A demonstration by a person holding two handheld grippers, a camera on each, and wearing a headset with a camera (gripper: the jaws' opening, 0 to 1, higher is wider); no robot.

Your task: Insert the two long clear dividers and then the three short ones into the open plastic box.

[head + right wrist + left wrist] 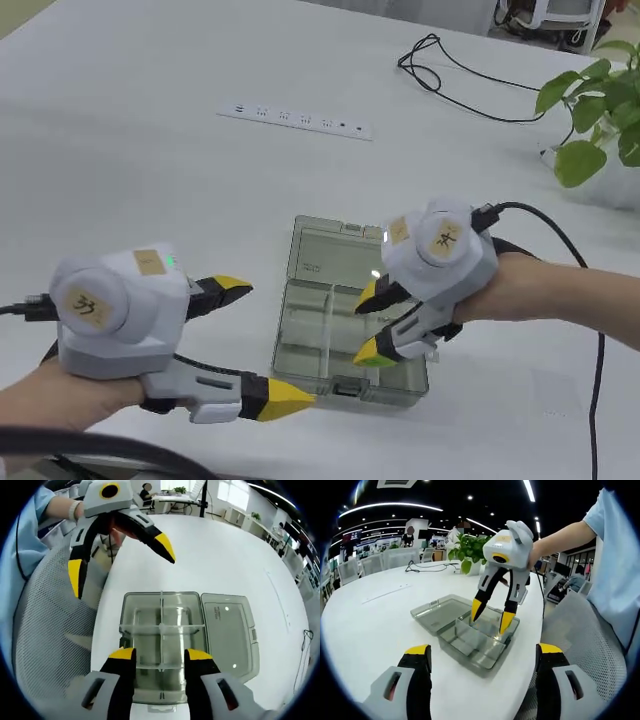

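Two-jaw left gripper [258, 345]: spread wide, nothing held, near the box's front left corner.
Right gripper [370, 325]: jaws apart, nothing held, yellow tips pointing down over the box's right half.
Box [330, 388]: open on the white table [150, 180], lid [330, 245] lying flat behind.
Dividers [161, 627]: clear, standing crossed inside the box, count hard to tell.
Far side: power strip [295, 120], plant [600, 100].

Handwritten marks, perhaps "33", stand on a tan sticker [88, 306] atop the left gripper [275, 344]. Toward two o'clock, the round sticker [445, 239] on the right gripper [362, 330] is illegible.
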